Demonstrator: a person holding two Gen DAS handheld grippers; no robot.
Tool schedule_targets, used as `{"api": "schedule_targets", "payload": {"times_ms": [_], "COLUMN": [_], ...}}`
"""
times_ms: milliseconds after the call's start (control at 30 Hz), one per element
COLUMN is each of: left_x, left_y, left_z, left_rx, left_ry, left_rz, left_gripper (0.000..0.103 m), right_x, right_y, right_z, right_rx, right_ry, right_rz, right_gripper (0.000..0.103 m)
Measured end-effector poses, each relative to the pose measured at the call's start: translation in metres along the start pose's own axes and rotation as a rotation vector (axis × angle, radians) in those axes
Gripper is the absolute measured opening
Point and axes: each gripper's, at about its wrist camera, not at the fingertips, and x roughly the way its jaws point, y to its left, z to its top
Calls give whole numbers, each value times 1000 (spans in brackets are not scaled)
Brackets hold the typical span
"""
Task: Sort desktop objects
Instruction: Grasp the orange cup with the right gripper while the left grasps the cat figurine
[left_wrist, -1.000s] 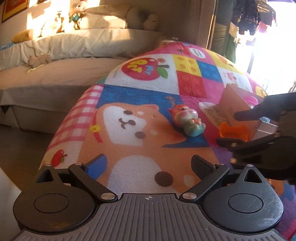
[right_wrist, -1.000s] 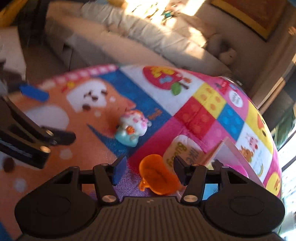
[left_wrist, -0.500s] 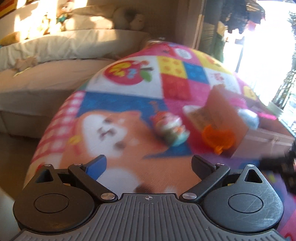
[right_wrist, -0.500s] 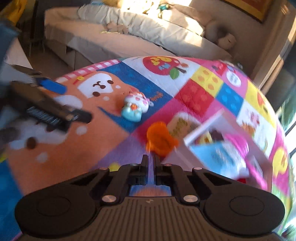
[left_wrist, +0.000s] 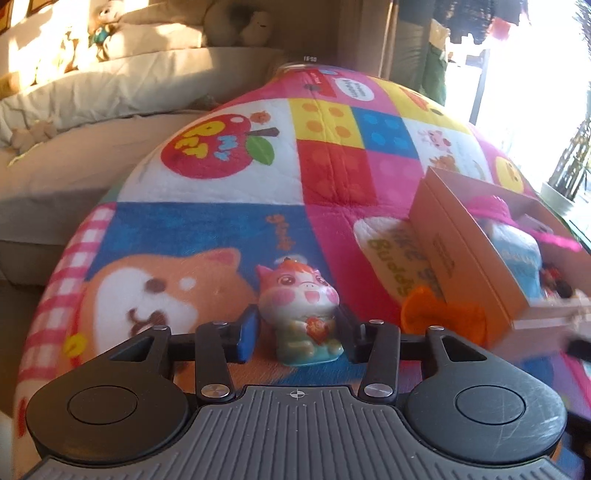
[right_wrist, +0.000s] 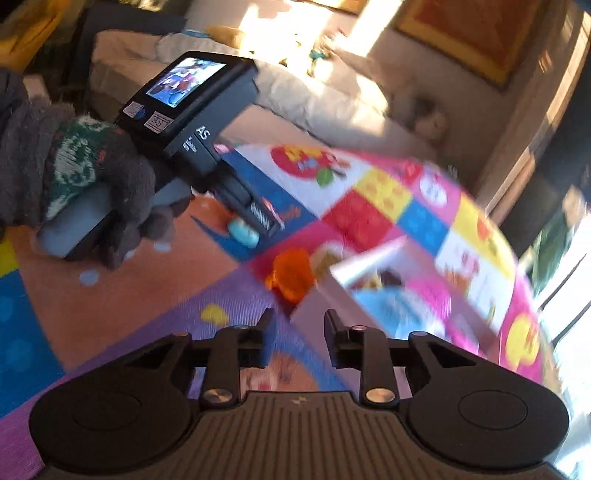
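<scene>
Left gripper (left_wrist: 297, 334): its jaws have just closed in on the pig figurine (left_wrist: 301, 306); the blue pad (left_wrist: 246, 334) and the black pad flank the toy's lower body, touching it on both sides.
Pig figurine: stands upright on the patchwork play mat (left_wrist: 332, 173), face toward the camera, its base right between the left fingertips.
Orange toy (left_wrist: 443, 319): lies on the mat to the right of the left gripper, just against the near corner of the cardboard box (left_wrist: 461, 258).
Cardboard box: open-topped, right of the figurine, with pink and blue items inside.
Right gripper (right_wrist: 297, 338): jaws have just been opening, partly apart, nothing between them; it hovers over the mat with the orange toy and box ahead of it.
Gloved hand (right_wrist: 92, 188): seen from the right wrist, holding the left gripper's handle.
</scene>
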Motion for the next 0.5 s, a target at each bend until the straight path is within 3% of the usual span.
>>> {"api": "schedule_targets", "payload": {"times_ms": [167, 300, 400, 433, 500], "left_x": [-38, -64, -73, -75, -77], "left_y": [17, 32, 34, 34, 30], "left_z": [-25, -45, -53, -54, -54], "left_rx": [-11, -45, -37, -30, -10], "left_ry": [19, 34, 35, 30, 18], "left_rz": [-63, -110, -145, -145, -136], "left_gripper": [49, 52, 66, 71, 77], "right_x": [45, 75, 88, 89, 86], "right_y": [38, 49, 55, 55, 53], "right_z": [13, 16, 14, 14, 15], "right_rx": [-197, -267, -301, -298, -263], "right_ry": [35, 93, 116, 119, 118], "right_rz": [-87, -119, -131, -131, -119], "right_gripper": [27, 25, 15, 7, 4]}}
